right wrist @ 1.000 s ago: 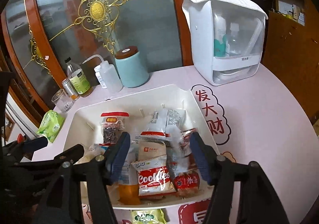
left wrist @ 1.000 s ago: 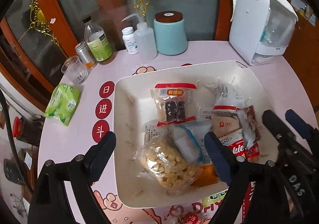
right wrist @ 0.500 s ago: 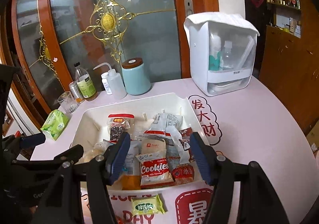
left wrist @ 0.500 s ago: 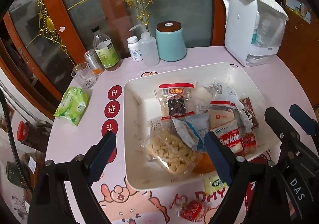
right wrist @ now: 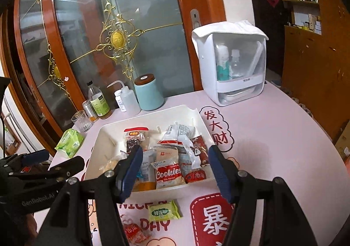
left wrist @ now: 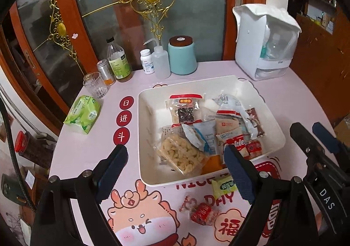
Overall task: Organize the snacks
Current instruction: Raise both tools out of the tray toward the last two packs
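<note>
A: Most snacks already lie in the white tray (left wrist: 151, 171) on the pink counter (left wrist: 87, 149): a puffed-snack bag (left wrist: 181, 156), a Cookies pack (right wrist: 168, 174), a red-topped dark-snack pack (left wrist: 184, 108) and several more wrappers heaped toward the tray's right half.

B: What is left, by the look of it?

A: 2 pieces lie outside, on the counter just in front of the tray's near wall: a green packet (right wrist: 163, 211) and a red wrapped candy (left wrist: 202, 213). Judging by that, the job is nearly finished, with those 2 yet to go in.

B: And the fingers?

A: The left gripper (left wrist: 175, 171) has its fingers spread wide and empty; the right gripper (right wrist: 175, 171) has its fingers apart, less widely, also holding nothing. Both hover above the tray's near edge.

B: Compared with 1 second earlier?

A: Both views have pulled back and up from the tray. It looks smaller now, and the green packet and red candy, then cut off at the bottom edge, show fully. The fingers' spread is unchanged.
</note>
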Demonstrator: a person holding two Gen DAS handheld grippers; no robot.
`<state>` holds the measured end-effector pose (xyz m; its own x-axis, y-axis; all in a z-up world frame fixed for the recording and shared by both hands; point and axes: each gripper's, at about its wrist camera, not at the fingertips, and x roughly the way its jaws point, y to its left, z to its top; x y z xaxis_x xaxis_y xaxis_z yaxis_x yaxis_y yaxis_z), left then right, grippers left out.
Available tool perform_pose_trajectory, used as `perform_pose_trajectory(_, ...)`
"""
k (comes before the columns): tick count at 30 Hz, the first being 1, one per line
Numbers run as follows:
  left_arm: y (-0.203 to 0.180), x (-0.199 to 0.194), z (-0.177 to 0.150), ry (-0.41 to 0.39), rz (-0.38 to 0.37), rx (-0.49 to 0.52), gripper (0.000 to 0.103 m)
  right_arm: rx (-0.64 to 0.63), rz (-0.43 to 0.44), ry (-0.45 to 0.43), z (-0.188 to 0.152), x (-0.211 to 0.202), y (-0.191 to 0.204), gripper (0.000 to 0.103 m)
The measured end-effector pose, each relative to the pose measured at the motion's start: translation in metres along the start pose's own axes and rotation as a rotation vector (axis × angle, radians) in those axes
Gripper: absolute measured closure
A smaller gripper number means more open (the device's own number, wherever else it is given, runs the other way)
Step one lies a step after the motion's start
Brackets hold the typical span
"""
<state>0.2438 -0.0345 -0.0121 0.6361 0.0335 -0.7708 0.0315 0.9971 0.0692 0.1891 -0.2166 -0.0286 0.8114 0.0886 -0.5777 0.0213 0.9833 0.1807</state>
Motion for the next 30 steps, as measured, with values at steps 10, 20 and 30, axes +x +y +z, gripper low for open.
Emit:
perform_pose_trajectory(10,-0.014,-0.011,-0.025,-0.014,-0.013,0.01,0.014,-0.035,-0.024,0.024,-0.022,-0.008,-0.013,0.04)
perform_pose_trajectory(20,-0.022,0.013,-0.066,0.052,0.004,0.032,0.014,-0.077,-0.009,0.156,-0.06,0.018,-0.017,0.04)
perform_pose_trajectory(30,-0.015,0.055,-0.106,0.168,0.01,0.006,0.014,-0.02,0.046,0.31,-0.089,0.054,-0.044,0.04)
